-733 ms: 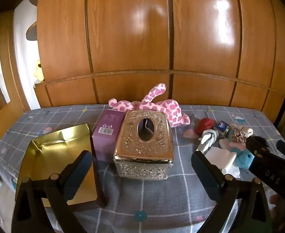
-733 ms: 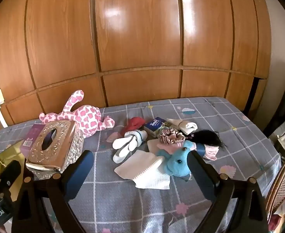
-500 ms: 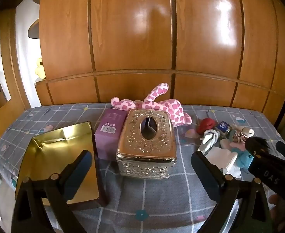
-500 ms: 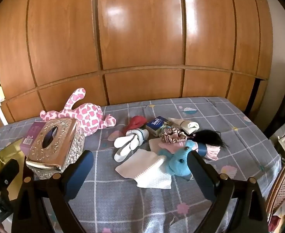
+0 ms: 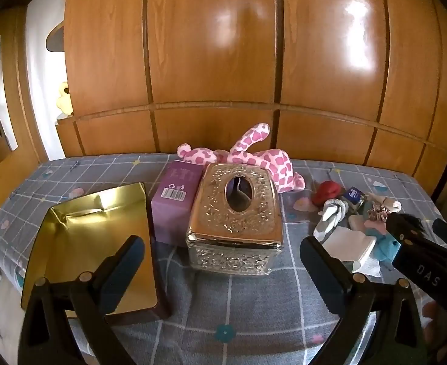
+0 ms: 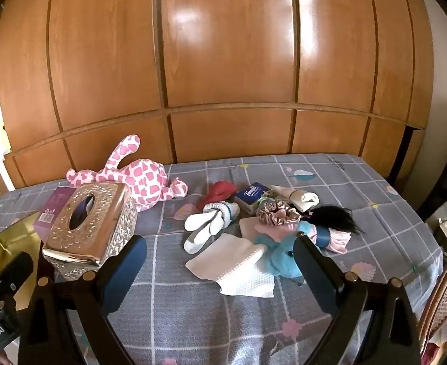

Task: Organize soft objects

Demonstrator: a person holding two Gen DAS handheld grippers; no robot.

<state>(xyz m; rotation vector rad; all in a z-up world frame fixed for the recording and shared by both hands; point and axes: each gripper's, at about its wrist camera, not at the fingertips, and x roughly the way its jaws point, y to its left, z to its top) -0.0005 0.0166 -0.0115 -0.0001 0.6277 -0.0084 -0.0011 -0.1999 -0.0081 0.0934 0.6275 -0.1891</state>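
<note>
- The left gripper stands spread wide with nothing between its dark blue pads, low in the left wrist view, in front of the embossed silver metal tissue box.
- The right gripper is likewise gaping and empty, low in the right wrist view, with the soft heap lying just beyond its pads.
- The soft things lie on the grey checked bedspread: the heap sits centre-right in the right wrist view, and the pink-spotted plush animal lies apart at left centre, behind the tissue box.
- Risk, as I judge it: the heap overlaps. The blue plush toy rests on the white waffle cloth, so closing on either could drag the other along.
- Risk: the pink satin scrunchie and the tuft of black hair touch; a pinch there may snag both.
- Risk: the open gold-lined tin tray lies just beside the left gripper's pad, lower left; a careless sweep could knock it.
- Risk: the two grippers are near each other, so reaching across could make them collide.
- Count: one pink plush, one blue plush, one white cloth, one scrunchie, one hair tuft, one bundle of white socks, one red fabric item, one cream rolled cloth.
- Count, not soft: one tissue box, one tray, one purple cardboard box, one small blue tissue packet.
</note>
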